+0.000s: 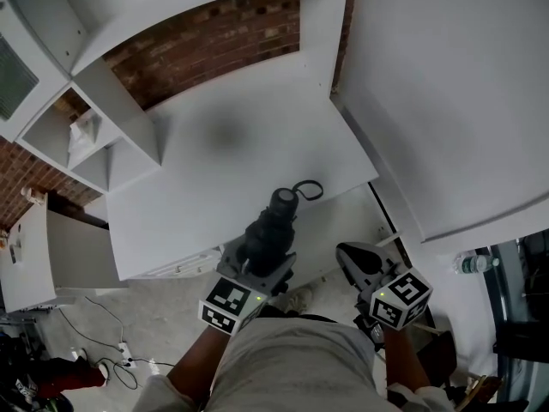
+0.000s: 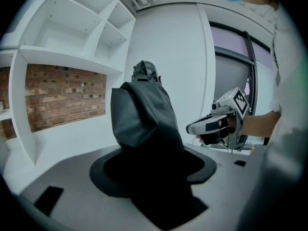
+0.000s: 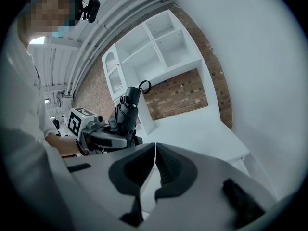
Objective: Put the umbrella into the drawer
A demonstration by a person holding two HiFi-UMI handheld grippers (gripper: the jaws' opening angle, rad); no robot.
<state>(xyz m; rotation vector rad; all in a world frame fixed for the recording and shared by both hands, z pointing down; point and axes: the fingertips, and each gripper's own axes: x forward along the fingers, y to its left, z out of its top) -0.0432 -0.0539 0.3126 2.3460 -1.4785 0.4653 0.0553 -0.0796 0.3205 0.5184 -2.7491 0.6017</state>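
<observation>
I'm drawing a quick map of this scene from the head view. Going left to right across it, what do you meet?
White cubby shelf → folded black umbrella gripped in the left tongs → right tongs, shut and empty → water bottle at the right edge.

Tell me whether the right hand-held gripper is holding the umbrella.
No, the right hand-held gripper is shut on nothing; the umbrella sits in the left hand-held gripper.

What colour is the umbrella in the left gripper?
Black; the umbrella shows best in the left gripper view.
</observation>
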